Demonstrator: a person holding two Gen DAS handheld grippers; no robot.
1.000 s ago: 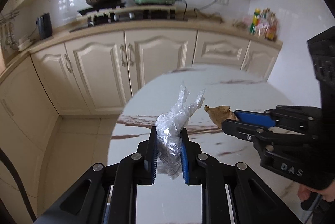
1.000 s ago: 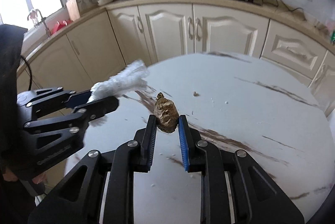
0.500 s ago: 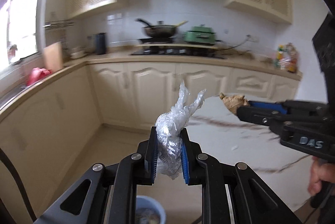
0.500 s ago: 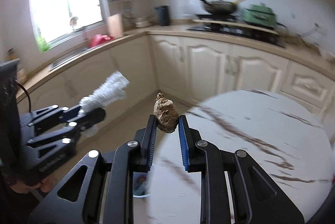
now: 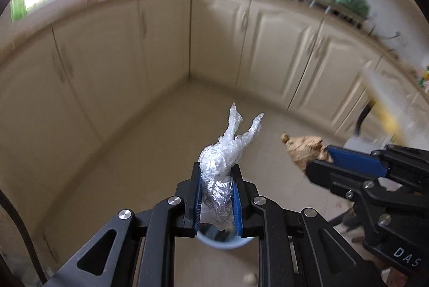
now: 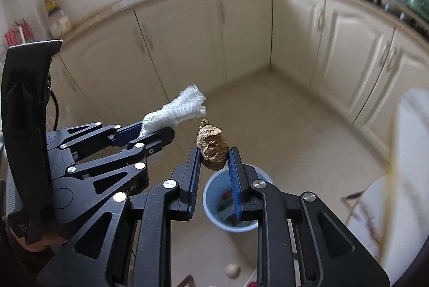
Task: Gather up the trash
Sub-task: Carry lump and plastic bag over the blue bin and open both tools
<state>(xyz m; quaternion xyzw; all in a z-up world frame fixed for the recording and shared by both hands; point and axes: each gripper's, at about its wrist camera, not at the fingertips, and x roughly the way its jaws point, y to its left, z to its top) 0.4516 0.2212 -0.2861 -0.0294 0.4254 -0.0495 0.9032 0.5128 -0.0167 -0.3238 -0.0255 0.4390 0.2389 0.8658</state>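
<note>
Our left gripper (image 5: 216, 195) clamps crumpled plastic wrap (image 5: 221, 174); our right gripper (image 6: 214, 179) pinches a brown lump (image 6: 212, 150), blue bin (image 6: 214, 202) at 6 o'clock below.

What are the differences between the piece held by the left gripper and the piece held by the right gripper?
The plastic wrap in the left gripper is clear, shiny and crinkled; the brown lump in the right gripper is opaque, matte and brown. The plastic wrap ends in two thin twisted tails, while the brown lump is compact and rounded. Both are clamped between blue pads, above the floor near the blue bin.
</note>
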